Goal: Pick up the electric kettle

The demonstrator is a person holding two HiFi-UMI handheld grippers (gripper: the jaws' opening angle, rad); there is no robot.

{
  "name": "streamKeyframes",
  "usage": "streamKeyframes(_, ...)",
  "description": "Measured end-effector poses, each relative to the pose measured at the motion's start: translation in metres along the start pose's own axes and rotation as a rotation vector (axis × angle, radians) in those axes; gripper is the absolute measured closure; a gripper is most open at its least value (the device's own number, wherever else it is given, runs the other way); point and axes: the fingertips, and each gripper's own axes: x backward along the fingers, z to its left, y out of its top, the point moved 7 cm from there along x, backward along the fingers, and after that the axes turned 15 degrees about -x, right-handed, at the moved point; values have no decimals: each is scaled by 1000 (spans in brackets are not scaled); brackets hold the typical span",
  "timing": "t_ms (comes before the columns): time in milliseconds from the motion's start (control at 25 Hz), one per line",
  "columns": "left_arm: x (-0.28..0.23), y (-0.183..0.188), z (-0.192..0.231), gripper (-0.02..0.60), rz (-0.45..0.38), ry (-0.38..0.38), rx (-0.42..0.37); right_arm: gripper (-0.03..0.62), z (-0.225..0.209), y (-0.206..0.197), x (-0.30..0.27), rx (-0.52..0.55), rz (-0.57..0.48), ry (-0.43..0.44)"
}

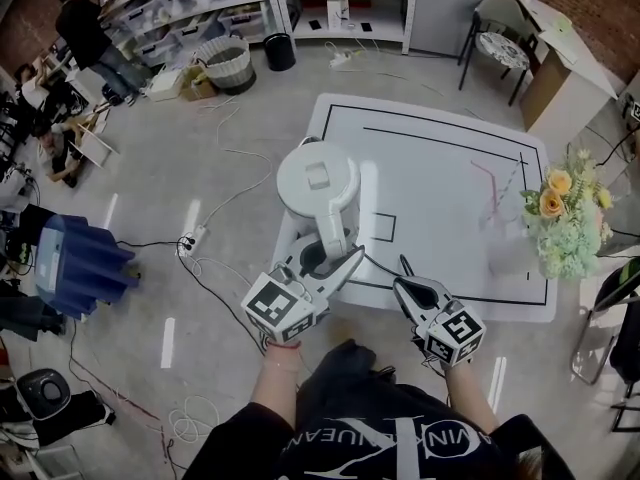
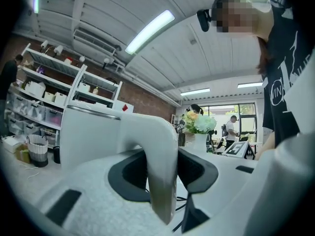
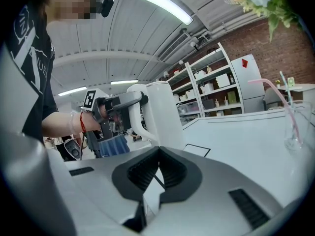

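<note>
Since the left claw point(image 2: 162, 171) has its jaws partway closed on the handle point(image 2: 160, 146) of the electric kettle point(image 1: 316, 183), with the pads looking snug on both sides, the white body stands straight ahead of it, just past the tips, on the table point(image 1: 440, 168). The right claw point(image 3: 159, 154) is pinched together on nothing, with the kettle ahead and to its left. My guess is stiff, smooth plastic, a bit slippery. The weight hangs out beyond the grip, so it'll want to tip. Hold high on the handle, firmly.

Overhead head view; low, close gripper views; kettle point(image 1: 318, 180) seemingly shared.
</note>
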Motion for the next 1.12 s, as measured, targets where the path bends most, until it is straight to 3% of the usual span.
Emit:
streamKeyframes(320,-1,4,1,443,13,9,2,595,2,1,-5,-8,-2,8)
streamKeyframes(880,1,16,32,446,-147,86,121,595,-4,11,-1,-10,-38,-24)
streamKeyframes(1120,4,28,31,446,-154,82,98,595,-3,9,6,-4,-38,-28)
